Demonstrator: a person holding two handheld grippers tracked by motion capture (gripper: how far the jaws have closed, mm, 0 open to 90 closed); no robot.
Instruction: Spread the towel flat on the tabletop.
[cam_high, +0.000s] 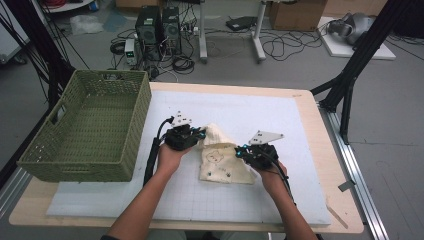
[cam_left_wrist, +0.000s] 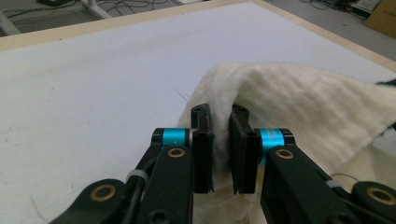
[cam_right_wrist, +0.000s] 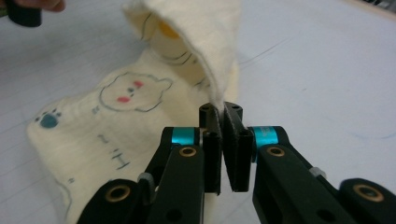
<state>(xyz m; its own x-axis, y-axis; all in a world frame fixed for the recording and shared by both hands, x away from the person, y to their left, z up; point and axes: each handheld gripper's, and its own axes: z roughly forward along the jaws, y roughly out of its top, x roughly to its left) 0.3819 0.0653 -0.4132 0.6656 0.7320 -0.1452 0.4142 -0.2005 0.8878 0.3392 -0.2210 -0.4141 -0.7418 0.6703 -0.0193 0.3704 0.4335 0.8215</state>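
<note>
High view: cream cloth lying near the middle of the white mat, between both grippers; green wicker basket sitting at the table's left edge. Left gripper is pinching a raised fold of cloth. Right gripper is clamping a lifted edge above the printed bear face.

Both grippers are black — the left gripper and right gripper each carry a grey three-cornered plate, turquoise bands, brass-coloured screws and a black cable; the forearms are bare.
</note>
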